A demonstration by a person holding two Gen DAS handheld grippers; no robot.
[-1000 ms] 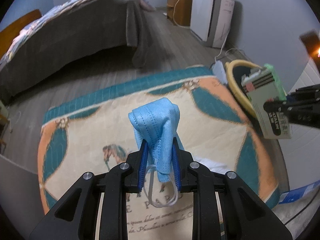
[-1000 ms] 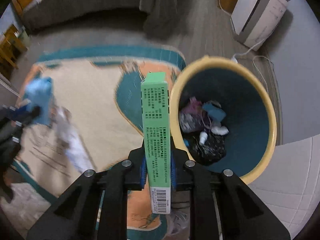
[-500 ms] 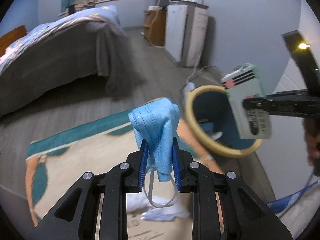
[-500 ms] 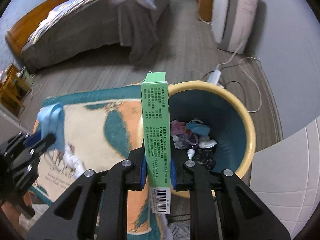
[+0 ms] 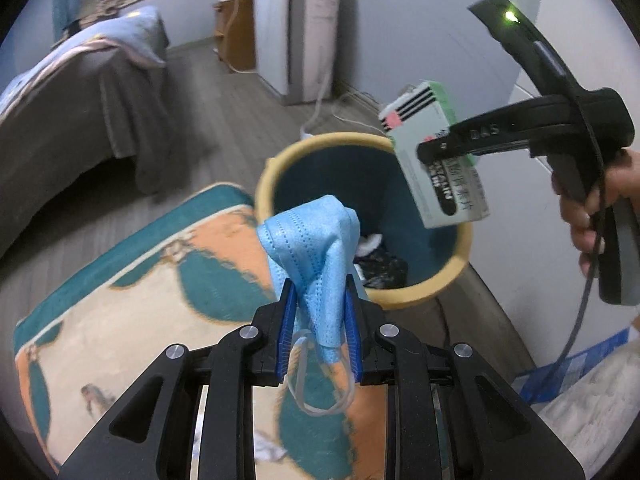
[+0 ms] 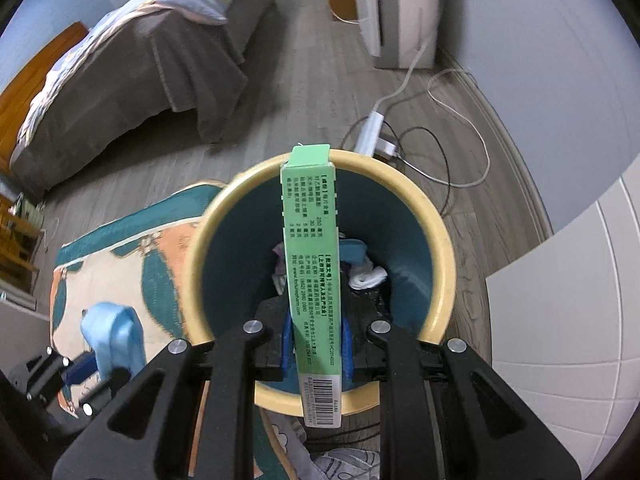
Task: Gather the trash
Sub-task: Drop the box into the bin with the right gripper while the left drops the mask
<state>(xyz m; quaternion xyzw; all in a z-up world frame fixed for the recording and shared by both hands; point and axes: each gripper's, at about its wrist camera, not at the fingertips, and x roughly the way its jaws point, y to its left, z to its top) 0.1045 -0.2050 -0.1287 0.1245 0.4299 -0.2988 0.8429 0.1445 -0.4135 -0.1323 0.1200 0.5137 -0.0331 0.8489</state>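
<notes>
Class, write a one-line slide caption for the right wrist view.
Right gripper holds a green box over the yellow-rimmed bin, which already contains trash.

A home bedroom. A bed (image 6: 132, 64) with a grey cover and a pale blue quilt stands on grey wood-look flooring, with a wooden headboard (image 6: 36, 76) at its far end. Beyond the bed's foot, a white appliance (image 5: 294, 36) and a wooden cabinet (image 5: 232, 32) stand against the wall. Near the bed lie a patterned rug (image 5: 132, 288), a yellow-rimmed bin (image 6: 440, 240) and a power strip (image 6: 370, 132) with loose cables.
</notes>
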